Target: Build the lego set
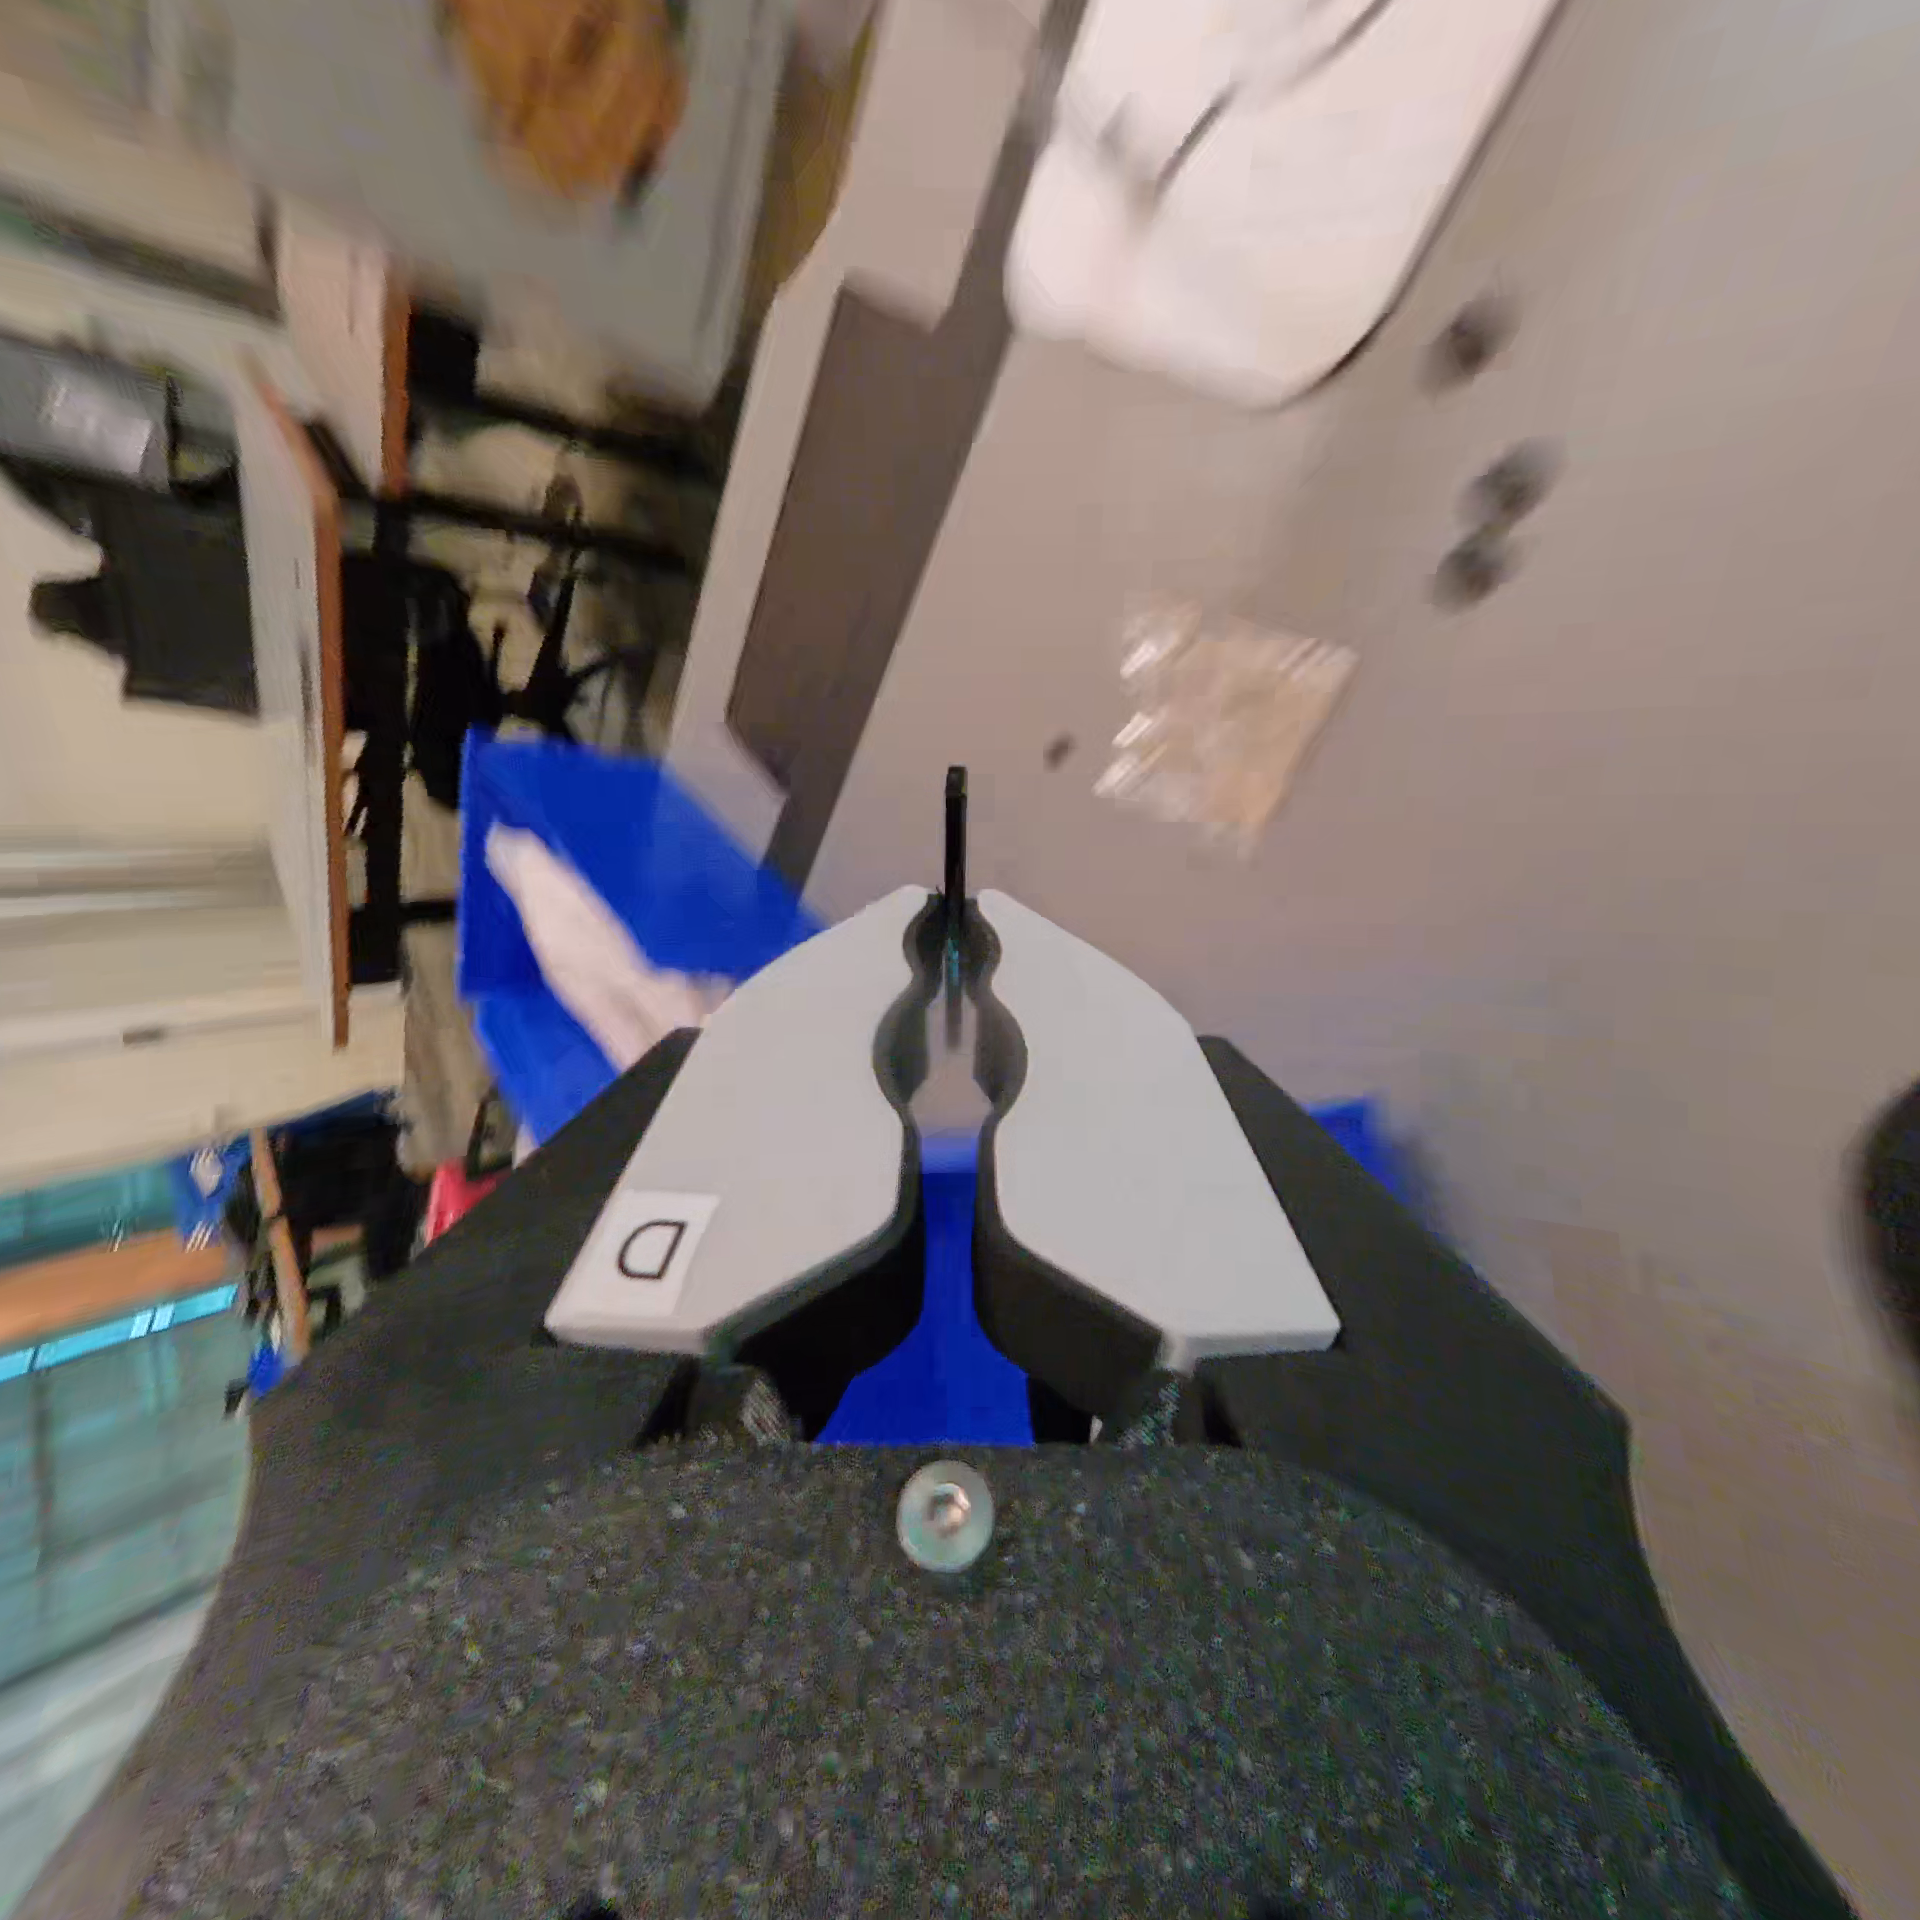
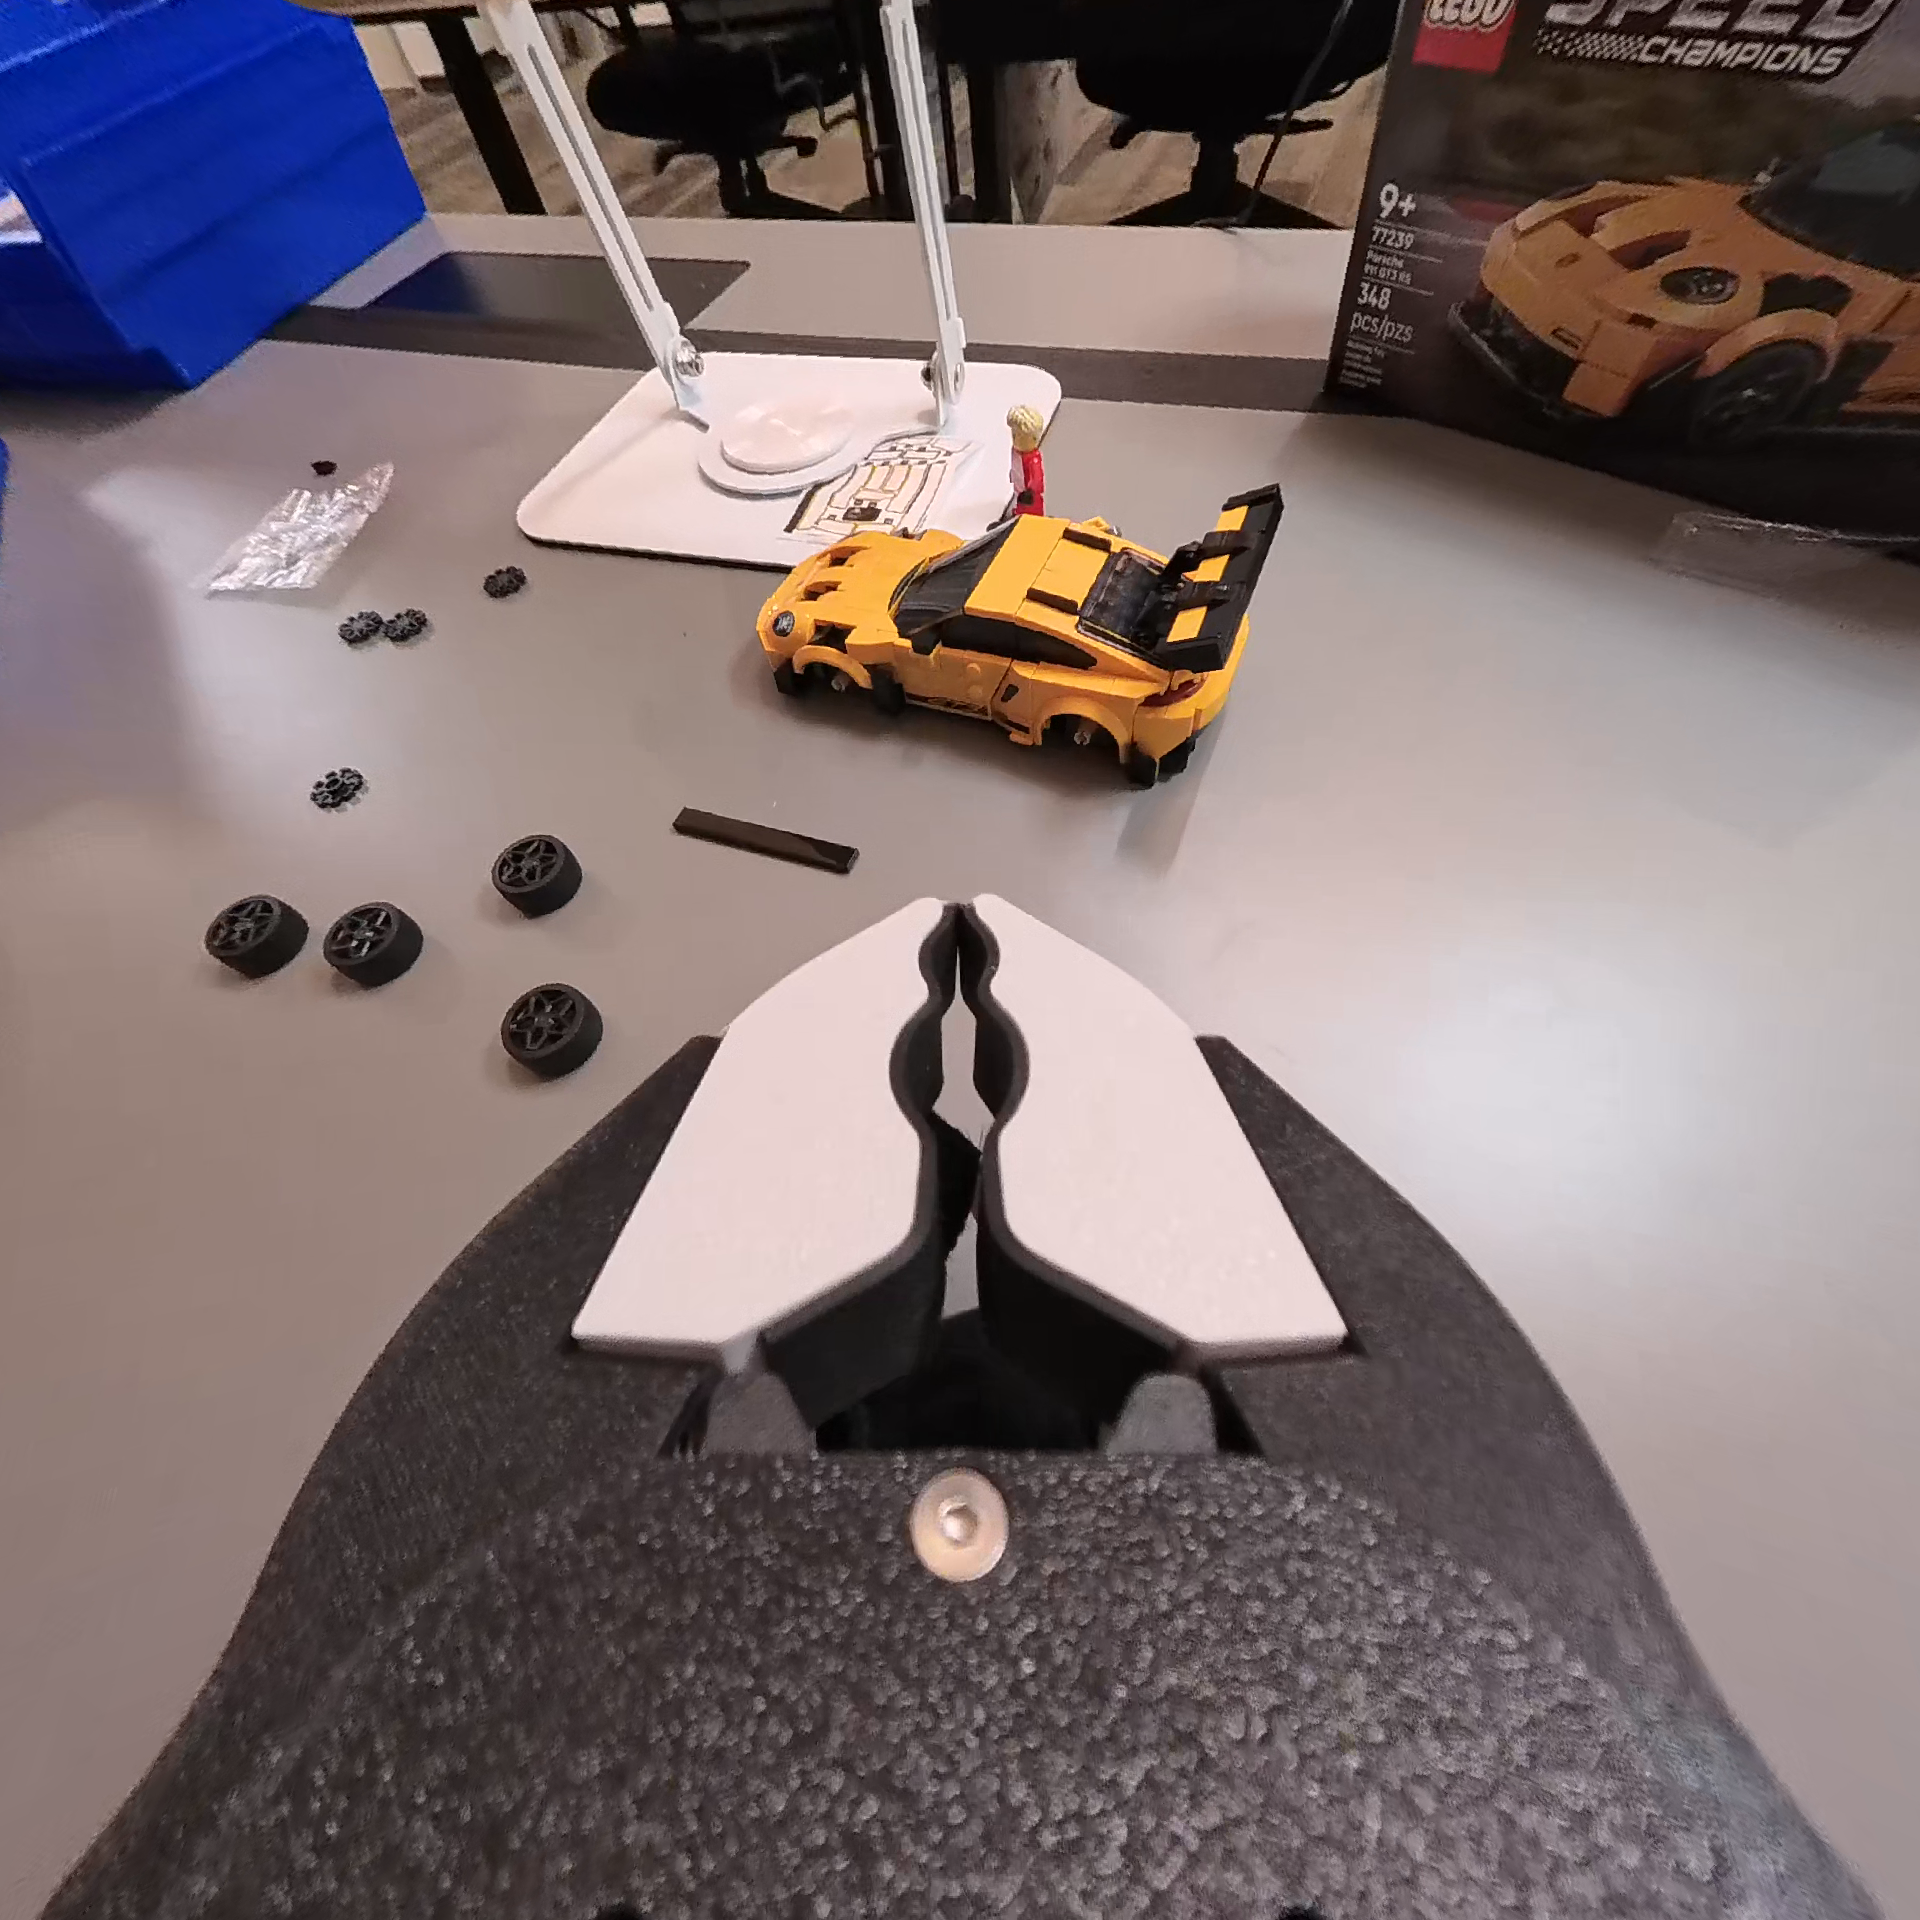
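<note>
In the right wrist view a yellow and black lego car (image 2: 1003, 639) without wheels stands on the grey table (image 2: 1455, 935). A flat black strip piece (image 2: 766, 840) lies just ahead of my right gripper (image 2: 961, 909), which is shut and empty. Several black wheels (image 2: 535, 875) and small black rims (image 2: 338, 788) lie to the left. A minifigure (image 2: 1027, 457) stands behind the car. In the blurred, rolled left wrist view my left gripper (image 1: 951, 899) is shut on a thin black piece (image 1: 954, 826) that sticks out past the fingertips.
A white stand base (image 2: 644, 478) with two arms sits behind the car. The set's box (image 2: 1642, 239) stands at the far right. A blue bin (image 2: 177, 208) is at the far left, also in the left wrist view (image 1: 623, 852). A clear plastic bag (image 2: 301, 530) lies near the rims. The left gripper's tips are roughly 45 cm from the right gripper's.
</note>
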Action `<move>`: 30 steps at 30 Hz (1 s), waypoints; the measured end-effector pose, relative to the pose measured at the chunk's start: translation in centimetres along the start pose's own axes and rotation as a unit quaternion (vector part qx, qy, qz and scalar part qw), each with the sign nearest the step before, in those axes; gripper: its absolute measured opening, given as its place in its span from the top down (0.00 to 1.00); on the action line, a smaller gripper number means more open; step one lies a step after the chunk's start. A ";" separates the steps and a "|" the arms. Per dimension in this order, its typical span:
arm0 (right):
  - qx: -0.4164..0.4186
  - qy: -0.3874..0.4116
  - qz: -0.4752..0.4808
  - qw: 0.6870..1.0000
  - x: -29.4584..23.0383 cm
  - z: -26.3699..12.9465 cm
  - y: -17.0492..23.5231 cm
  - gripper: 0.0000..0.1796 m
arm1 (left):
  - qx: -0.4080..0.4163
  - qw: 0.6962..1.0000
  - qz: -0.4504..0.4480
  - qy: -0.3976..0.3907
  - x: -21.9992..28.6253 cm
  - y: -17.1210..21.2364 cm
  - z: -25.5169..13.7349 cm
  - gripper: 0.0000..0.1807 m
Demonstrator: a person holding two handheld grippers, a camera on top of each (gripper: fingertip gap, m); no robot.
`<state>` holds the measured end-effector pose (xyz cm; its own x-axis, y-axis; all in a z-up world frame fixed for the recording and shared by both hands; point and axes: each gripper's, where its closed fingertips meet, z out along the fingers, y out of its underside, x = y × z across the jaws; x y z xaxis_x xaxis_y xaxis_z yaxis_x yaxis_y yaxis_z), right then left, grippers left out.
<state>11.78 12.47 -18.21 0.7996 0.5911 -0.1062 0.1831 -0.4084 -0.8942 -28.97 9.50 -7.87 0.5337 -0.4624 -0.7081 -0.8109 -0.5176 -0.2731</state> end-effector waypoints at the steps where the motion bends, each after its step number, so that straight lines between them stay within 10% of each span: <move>1: -0.001 0.001 0.002 1.000 0.1 -0.2 0.0 1.00 | 0.017 1.000 0.013 0.016 2.4 -3.1 0.2 0.98; 9: 0.030 -0.002 0.008 1.000 0.5 -2.8 -0.8 1.00 | 0.035 0.985 0.095 0.141 18.1 -16.6 6.9 0.98; 30: 0.030 -0.009 0.033 0.999 1.4 -2.7 -0.1 1.00 | 0.037 0.924 0.004 0.381 22.3 -16.6 8.5 0.90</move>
<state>14.44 11.48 -17.08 0.7987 0.5765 -0.1724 0.0956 -0.4045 -0.9095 -5.65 13.88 -24.70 0.5184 -0.8535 -0.0531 -0.8151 -0.4743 -0.3328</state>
